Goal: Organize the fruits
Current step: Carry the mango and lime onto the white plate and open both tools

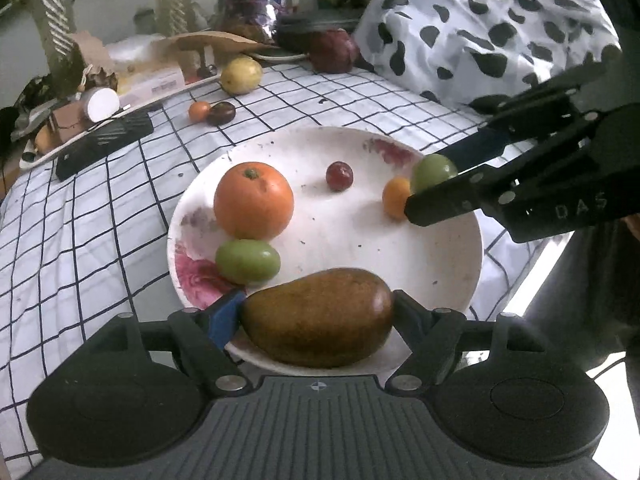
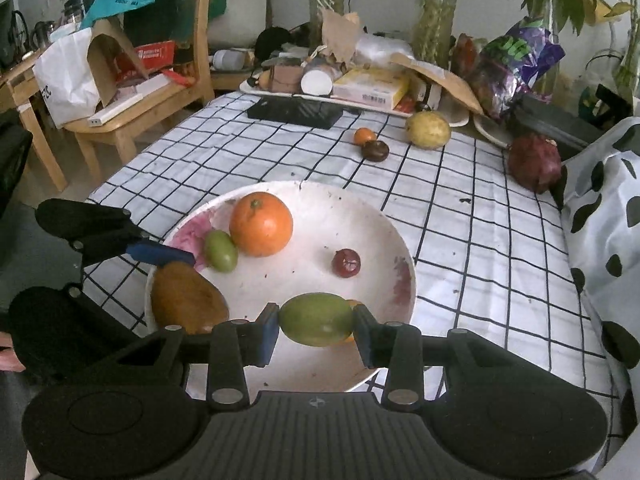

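Left wrist view: the left gripper (image 1: pixel 318 312) is clamped on a brown mango (image 1: pixel 318 316) at the near rim of the white plate (image 1: pixel 440 264), one finger at each end of the fruit. On the plate behind the mango lie a green fruit (image 1: pixel 248 261), touching an orange (image 1: pixel 253 200), and a small red fruit (image 1: pixel 339 176) near the plate's middle. At the plate's far right side the right gripper (image 1: pixel 430 178) is closed on a second green fruit (image 1: pixel 434 171), with a small orange fruit (image 1: pixel 395 197) just beside it.

Right wrist view: the right gripper (image 2: pixel 316 326) pinches that green fruit (image 2: pixel 316 325) over the plate's near rim (image 2: pixel 404 264). Beyond the plate, on the checked tabletop (image 2: pixel 480 248), sit a yellow fruit (image 2: pixel 428 129), a dark red fruit (image 2: pixel 534 162), and a small orange one (image 2: pixel 365 136) touching a dark one (image 2: pixel 376 150).
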The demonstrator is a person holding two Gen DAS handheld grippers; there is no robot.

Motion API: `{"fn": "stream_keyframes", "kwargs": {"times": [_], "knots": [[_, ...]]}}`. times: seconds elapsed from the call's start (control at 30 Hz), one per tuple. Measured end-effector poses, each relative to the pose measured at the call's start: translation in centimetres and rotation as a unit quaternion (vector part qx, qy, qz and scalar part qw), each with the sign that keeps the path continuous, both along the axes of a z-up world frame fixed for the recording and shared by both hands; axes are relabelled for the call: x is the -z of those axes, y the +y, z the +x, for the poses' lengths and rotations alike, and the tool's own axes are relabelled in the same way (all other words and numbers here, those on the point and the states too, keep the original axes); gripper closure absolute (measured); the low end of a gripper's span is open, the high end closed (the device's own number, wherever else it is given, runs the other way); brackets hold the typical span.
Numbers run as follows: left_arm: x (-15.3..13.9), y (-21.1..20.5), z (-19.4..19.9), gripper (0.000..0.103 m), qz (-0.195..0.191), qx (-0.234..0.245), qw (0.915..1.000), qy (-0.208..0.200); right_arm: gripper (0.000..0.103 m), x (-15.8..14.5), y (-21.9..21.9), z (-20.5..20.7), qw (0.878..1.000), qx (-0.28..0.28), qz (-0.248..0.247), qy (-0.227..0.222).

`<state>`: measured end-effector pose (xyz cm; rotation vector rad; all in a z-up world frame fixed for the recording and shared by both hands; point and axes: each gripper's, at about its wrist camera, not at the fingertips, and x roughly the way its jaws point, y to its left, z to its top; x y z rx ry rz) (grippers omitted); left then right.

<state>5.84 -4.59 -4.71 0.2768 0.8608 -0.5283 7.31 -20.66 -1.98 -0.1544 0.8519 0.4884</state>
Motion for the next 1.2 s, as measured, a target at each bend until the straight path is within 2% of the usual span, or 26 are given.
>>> {"fn": "stream_keyframes", "kwargs": {"times": [0.13, 0.47, 0.73, 0.77, 0.8, 0.87, 1.2], "knots": [[-0.6, 0.3, -0.1, 0.020, -0.003, -0.012, 0.9999, -0.012, 0.062, 0.2, 0.3, -0.2, 1.000, -0.013, -0.004, 0.005], [-2.7, 1.4, -1.4, 0.020, -0.045, -0.039, 0.9974, -0.040, 0.062, 0.3, 0.7, -0.5, 1.000, -0.015, -0.004, 0.012], [-2.9, 1.7, -1.8, 0.020, -0.043, -0.060, 0.9964, -0.042, 0.061, 0.6, 1.2, -0.6, 1.000, -0.019, -0.008, 0.019], [-3.0, 1.9, -1.9, 0.020, -0.044, -0.064, 0.9960, -0.043, 0.059, 0.6, 1.2, -0.6, 1.000, -0.015, -0.007, 0.020], [-3.1, 2.1, -2.0, 0.020, -0.046, -0.068, 0.9957, -0.044, 0.046, 0.5, 1.1, -0.7, 1.000, -0.012, -0.003, 0.020], [-3.1, 2.2, -2.3, 0.020, -0.046, -0.074, 0.9952, -0.045, 0.031, 0.3, 0.9, -0.9, 1.000, -0.008, 0.002, 0.011], [-3.4, 2.0, -3.2, 0.020, -0.046, -0.069, 0.9954, -0.048, 0.010, -0.3, 0.4, -2.0, 1.000, 0.018, -0.004, -0.014]]}}
